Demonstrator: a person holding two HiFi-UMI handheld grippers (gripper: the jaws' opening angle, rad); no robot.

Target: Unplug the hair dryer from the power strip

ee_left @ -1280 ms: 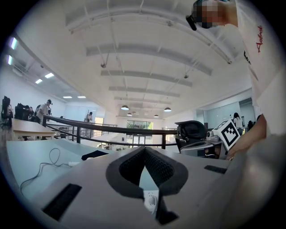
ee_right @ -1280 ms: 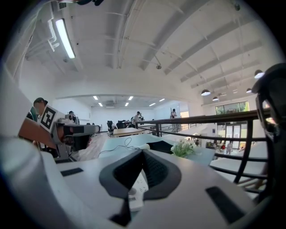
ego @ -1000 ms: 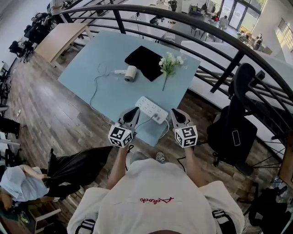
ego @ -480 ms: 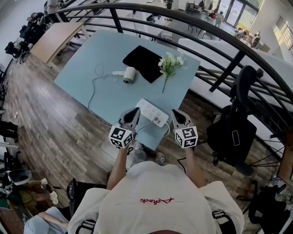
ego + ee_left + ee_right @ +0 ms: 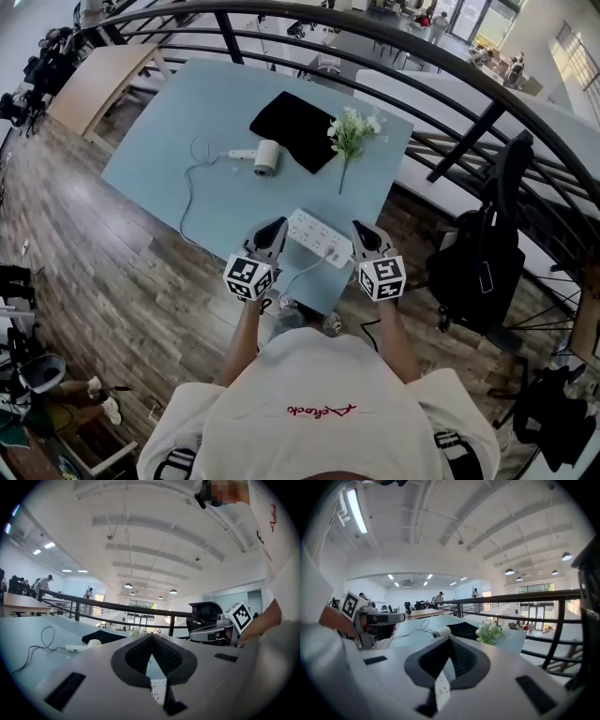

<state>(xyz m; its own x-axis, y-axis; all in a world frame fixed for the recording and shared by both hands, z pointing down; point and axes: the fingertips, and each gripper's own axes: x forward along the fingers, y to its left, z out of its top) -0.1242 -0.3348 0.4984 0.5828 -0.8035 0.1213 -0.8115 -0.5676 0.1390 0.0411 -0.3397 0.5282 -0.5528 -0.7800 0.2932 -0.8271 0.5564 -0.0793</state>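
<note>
both the left gripper [image 5: 274, 228] and right gripper [image 5: 361, 231] sit jaws together on nothing, flanking the power strip [image 5: 320, 234] at lower centre, hair dryer [image 5: 263, 156] farther up the table [image 5: 211, 108]; looks like the approach, and next one must open over the plug.

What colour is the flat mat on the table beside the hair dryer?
Black; the mat shows best in the head view, beside the hair dryer.

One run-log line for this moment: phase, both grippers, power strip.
phase: pre-grasp | left gripper: shut, empty | right gripper: shut, empty | power strip: on table, between grippers, untouched
</note>
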